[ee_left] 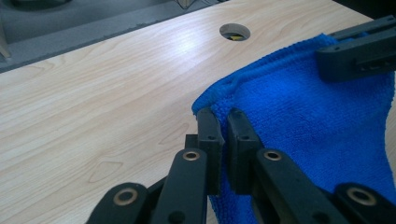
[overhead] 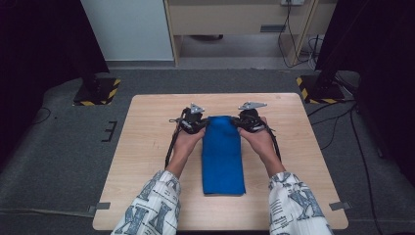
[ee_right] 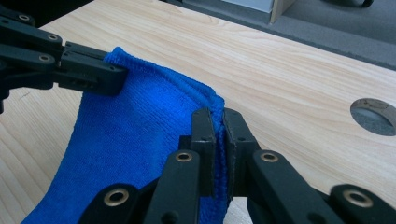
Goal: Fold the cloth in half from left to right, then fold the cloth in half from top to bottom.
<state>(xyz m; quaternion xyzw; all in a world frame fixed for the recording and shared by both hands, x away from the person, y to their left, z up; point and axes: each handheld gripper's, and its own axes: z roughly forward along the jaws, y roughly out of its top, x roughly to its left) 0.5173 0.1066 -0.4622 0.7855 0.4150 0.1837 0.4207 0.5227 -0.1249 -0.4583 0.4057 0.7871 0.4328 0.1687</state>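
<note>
The left hand-held gripper (ee_left: 223, 140) pinches the far left corner of the folded blue terry cloth (overhead: 223, 154), and the right hand-held gripper (ee_right: 218, 135) pinches its far right corner. Between them the cloth's edge lifts off the light wooden surface (overhead: 147, 147); the rest trails back toward the person.

a light wooden counter (overhead: 147, 147) with a round cable hole (ee_left: 234, 31) is seen standing on grey carpeted floor (overhead: 58, 161). a folded blue cloth (overhead: 222, 161) is laid lengthwise on its middle.
</note>
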